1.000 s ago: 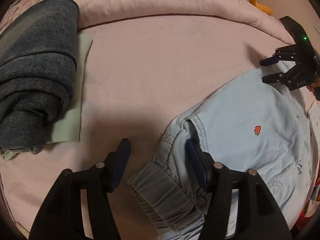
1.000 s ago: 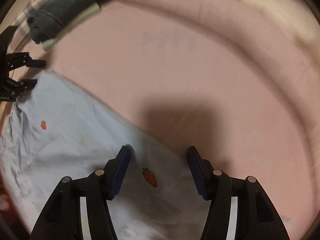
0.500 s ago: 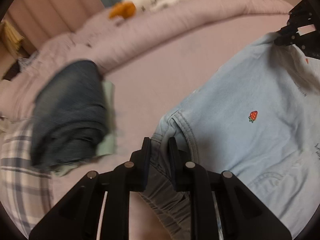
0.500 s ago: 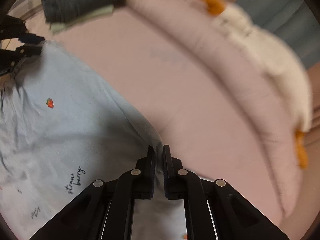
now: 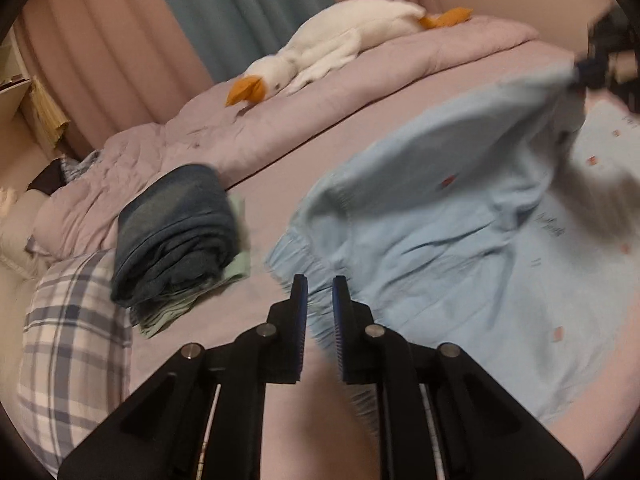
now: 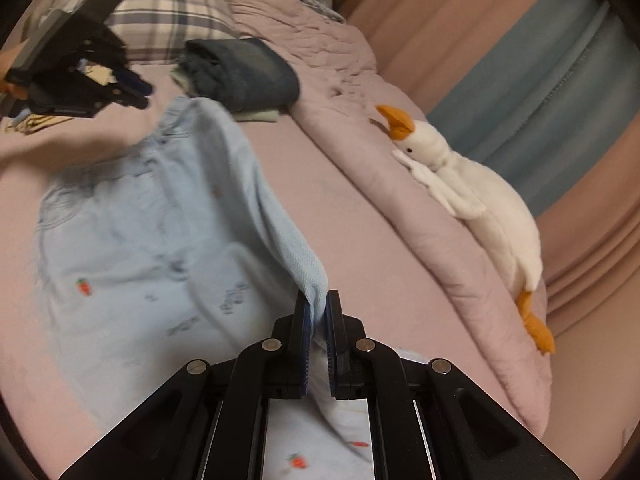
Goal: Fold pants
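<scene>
Light blue pants with small strawberry and carrot prints hang partly lifted over the pink bed sheet. My left gripper is shut on the gathered waistband, which shows between its pads. Far right in the left wrist view, blurred, my right gripper holds another edge of the cloth. In the right wrist view my right gripper is shut on a pinched fold of the pants. The cloth stretches from there up to my left gripper at the upper left.
A folded dark denim stack lies on a green cloth by a plaid pillow. A rolled pink duvet runs along the far side of the bed with a white goose plush on it. Curtains hang behind.
Both grippers went from open to shut on the pants. They rose and pulled the cloth up off the sheet. Both views now tilt higher and show the duvet, goose and curtains.
</scene>
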